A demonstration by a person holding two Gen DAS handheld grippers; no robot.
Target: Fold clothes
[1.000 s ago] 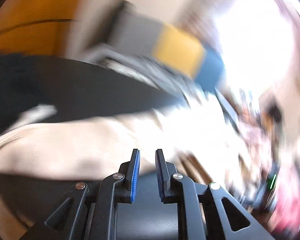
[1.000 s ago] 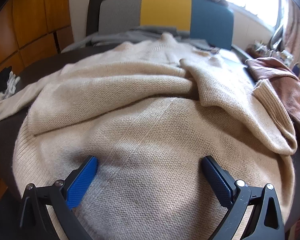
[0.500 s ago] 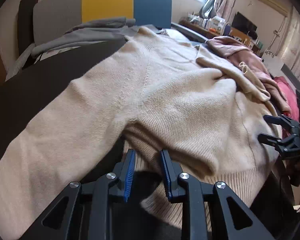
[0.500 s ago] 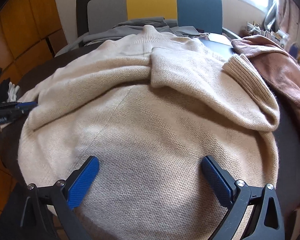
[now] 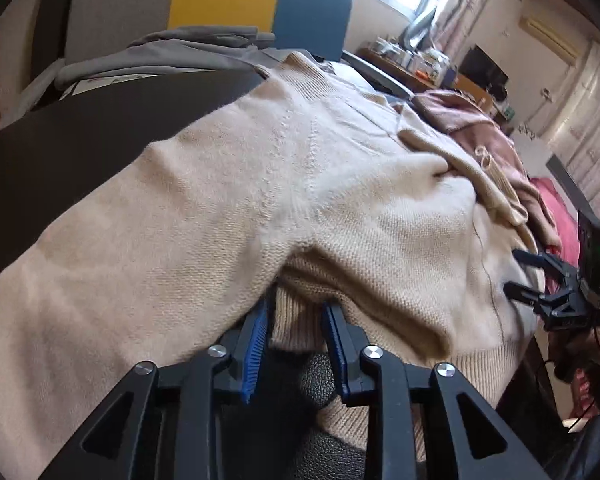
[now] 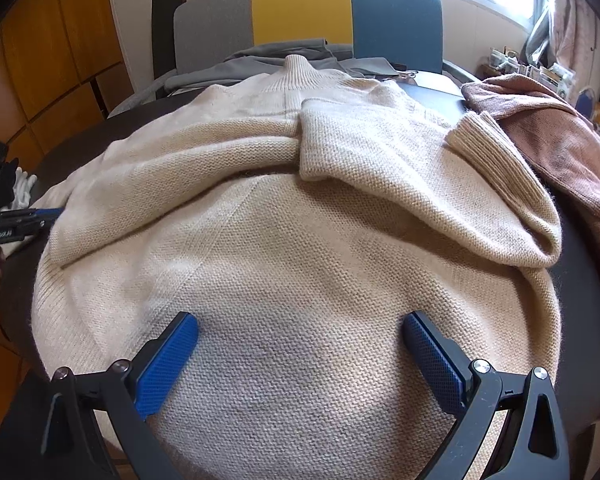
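Your cream sweater (image 6: 300, 248) lies spread across the dark table (image 5: 60, 152), its ribbed collar pointing toward the grey, yellow and blue chair back (image 6: 308, 12) and one sleeve (image 6: 420, 168) folded over the chest with its ribbed cuff near the right edge. Your right gripper (image 6: 300, 344) hovers low over the lower body of the sweater with its jaws spread wide; the knit fills the gap between the blue pads (image 6: 168, 356), yet neither pad pinches any of it. Your left gripper (image 5: 296, 320) sits at the sweater's side edge, just under the armpit, where the other sleeve (image 5: 120, 260) runs off toward the left. Its jaws are narrowed with a fold of knit lying between them; you cannot tell whether the pads actually clamp that fold or only bracket it. A brown-pink garment (image 6: 560, 148) lies heaped beside the sweater on the right, touching the cuffed sleeve, and grey clothing (image 6: 260, 64) sits beyond the collar.
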